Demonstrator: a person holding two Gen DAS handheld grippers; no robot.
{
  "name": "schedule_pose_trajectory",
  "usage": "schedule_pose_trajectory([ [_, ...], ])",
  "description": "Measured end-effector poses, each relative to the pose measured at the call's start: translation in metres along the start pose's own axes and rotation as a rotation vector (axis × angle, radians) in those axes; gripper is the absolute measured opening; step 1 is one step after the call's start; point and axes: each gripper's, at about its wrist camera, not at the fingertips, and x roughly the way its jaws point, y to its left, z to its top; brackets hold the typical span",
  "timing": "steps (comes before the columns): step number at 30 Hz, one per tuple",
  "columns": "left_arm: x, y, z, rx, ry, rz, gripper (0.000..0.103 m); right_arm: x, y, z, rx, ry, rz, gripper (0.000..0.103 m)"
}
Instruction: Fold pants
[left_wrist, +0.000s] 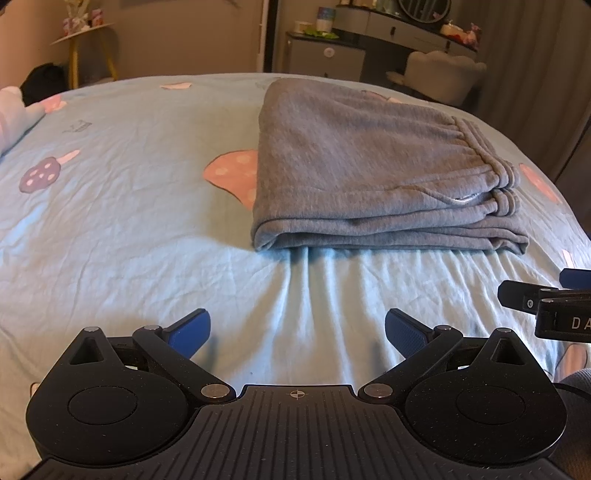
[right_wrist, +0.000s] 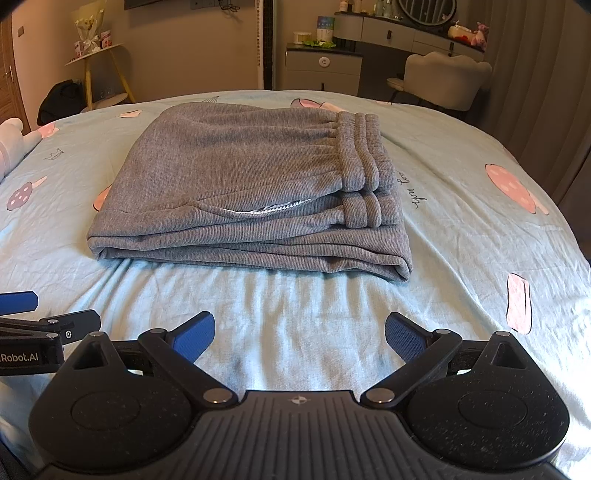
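Note:
Grey sweatpants (left_wrist: 362, 173) lie folded in a thick stack on the light blue bedsheet (left_wrist: 129, 206), elastic waistband on top at the right. They also show in the right wrist view (right_wrist: 243, 192), ahead of centre. My left gripper (left_wrist: 297, 332) is open and empty, low over the sheet, short of the stack's near edge. My right gripper (right_wrist: 299, 334) is open and empty, also short of the stack. Each gripper shows at the edge of the other's view: the right gripper (left_wrist: 546, 306) and the left gripper (right_wrist: 40, 325).
The sheet (right_wrist: 461, 206) is wrinkled in front of the pants and printed with pink shapes. A pillow (left_wrist: 14, 110) lies at the far left. Beyond the bed stand a yellow-legged side table (left_wrist: 88, 48), a dresser (right_wrist: 399, 33) and a chair (right_wrist: 443, 77).

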Motion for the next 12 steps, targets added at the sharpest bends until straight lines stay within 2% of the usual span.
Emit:
schedule_pose_trajectory([
  [12, 0.0015, -0.0007, -0.0006, 0.003, 0.018, -0.009, 0.103, 0.0003, -0.0003, -0.0003, 0.005, 0.0, 0.002, 0.099],
])
